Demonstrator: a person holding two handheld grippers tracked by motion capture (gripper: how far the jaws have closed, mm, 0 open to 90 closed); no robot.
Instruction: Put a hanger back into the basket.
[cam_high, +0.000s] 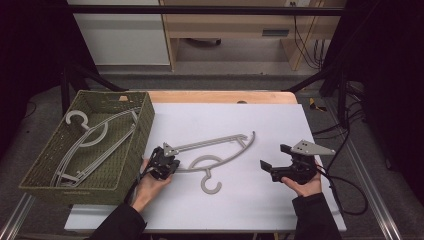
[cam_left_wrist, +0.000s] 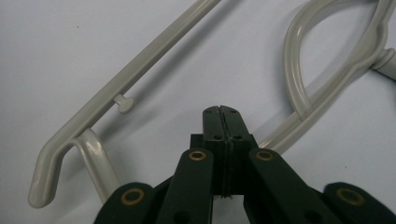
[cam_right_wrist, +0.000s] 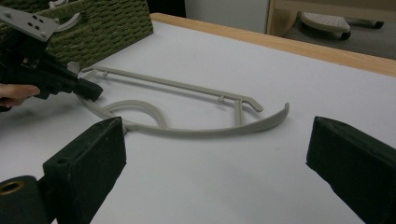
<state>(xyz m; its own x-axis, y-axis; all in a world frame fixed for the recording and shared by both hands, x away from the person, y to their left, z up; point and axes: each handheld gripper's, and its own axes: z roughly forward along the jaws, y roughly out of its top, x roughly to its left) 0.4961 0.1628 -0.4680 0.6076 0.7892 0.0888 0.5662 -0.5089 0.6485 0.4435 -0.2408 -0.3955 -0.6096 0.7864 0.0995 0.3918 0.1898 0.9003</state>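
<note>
Lying flat on smooth white table (cam_high: 260, 200), curved grey plastic hanger (cam_high: 220, 150).

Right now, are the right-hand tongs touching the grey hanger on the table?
Apart. The high view shows bare white table between the right tongs and the hanger.

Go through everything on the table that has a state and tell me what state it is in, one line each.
Left gripper: shut, tips down at the table hanger's left end; a grip on it can't be told.
Right gripper: open, nothing between the jaws.
Table hanger: flat on the white mat.
Basket: upright, open-topped.
Basket hanger: lying inside the basket.
</note>
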